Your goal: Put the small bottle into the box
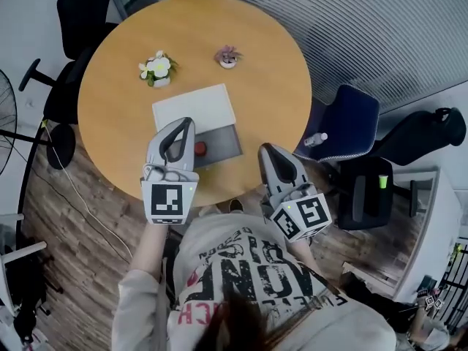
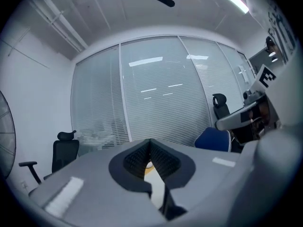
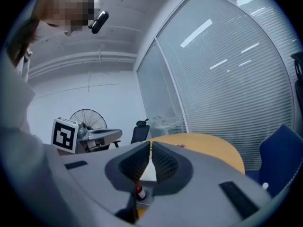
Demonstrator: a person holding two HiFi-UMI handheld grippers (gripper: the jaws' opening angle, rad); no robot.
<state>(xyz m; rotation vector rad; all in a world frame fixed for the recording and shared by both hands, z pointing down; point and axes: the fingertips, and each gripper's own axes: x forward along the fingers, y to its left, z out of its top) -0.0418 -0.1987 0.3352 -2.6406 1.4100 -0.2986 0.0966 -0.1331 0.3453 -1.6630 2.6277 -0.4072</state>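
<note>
One small bottle inside the box

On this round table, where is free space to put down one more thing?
Bare wood lies left of the box, out to the table rim, and right of it too. Crowded: the far side with two flower pots, and the near edge under the left tongs and right tongs.

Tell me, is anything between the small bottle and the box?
Nothing visible does. The small bottle already seems to stand inside the box. The left gripper, near it, and the right gripper are both shut and empty.
</note>
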